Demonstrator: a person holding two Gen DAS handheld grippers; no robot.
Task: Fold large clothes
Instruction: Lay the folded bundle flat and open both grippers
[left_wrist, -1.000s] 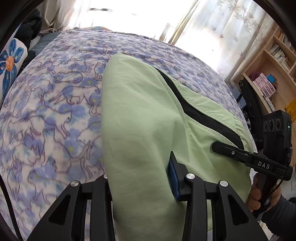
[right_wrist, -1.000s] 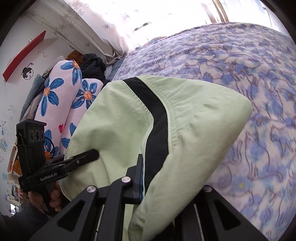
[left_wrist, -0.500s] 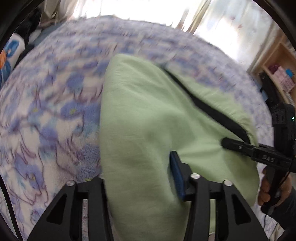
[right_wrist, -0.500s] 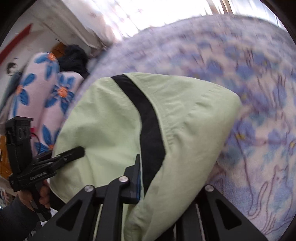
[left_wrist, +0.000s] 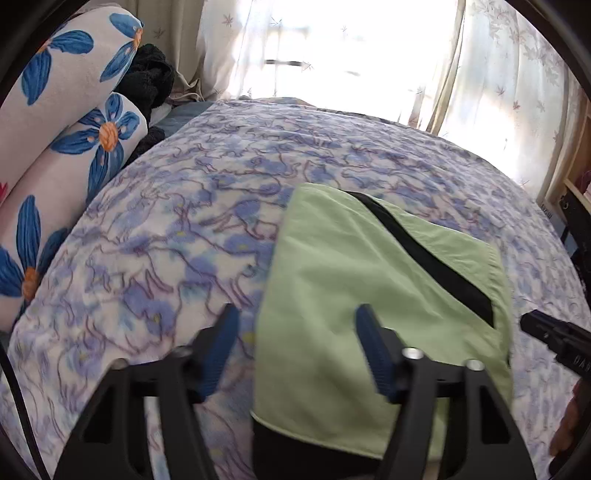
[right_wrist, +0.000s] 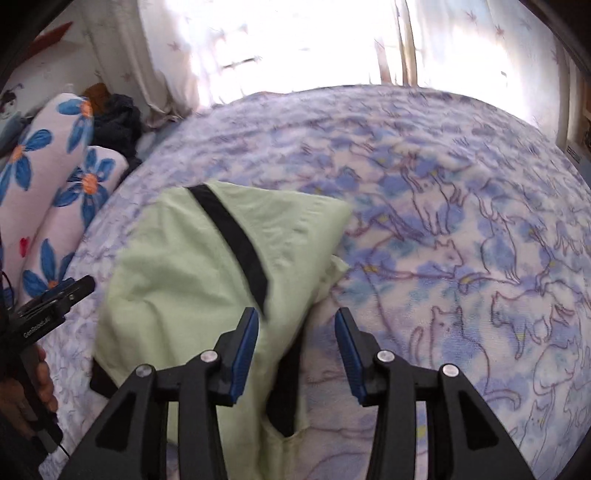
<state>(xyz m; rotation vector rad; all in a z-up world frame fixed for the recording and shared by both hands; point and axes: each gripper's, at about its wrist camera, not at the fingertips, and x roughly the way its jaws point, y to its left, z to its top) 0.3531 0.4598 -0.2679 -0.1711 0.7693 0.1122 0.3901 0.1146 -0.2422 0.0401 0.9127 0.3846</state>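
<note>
A light green garment (left_wrist: 369, 266) with a black stripe (left_wrist: 424, 258) lies folded on the cat-print blanket (left_wrist: 184, 221). My left gripper (left_wrist: 297, 332) hovers over the garment's left edge. Its jaws are closing, the edge runs between them, and the blue pads (left_wrist: 225, 339) do not press on it. In the right wrist view the garment (right_wrist: 177, 266) lies left of centre. My right gripper (right_wrist: 295, 332) hangs over its right edge with jaws opening and pads clear of the cloth. Each view catches the other gripper's tip: the right gripper (left_wrist: 528, 319) and the left gripper (right_wrist: 85, 286).
Two flowered pillows (left_wrist: 55, 147) and dark clothes (left_wrist: 147, 77) lie along the bed's left side. Bright curtains (left_wrist: 332, 55) hang behind the bed, and a wooden shelf (left_wrist: 576, 173) stands at the right. The blanket (right_wrist: 461, 221) stretches wide to the right of the garment.
Both grippers have let go of the green garment, which now lies flat on the blanket. Their jaws have spread, and both views have tipped up, so more of the room shows.
</note>
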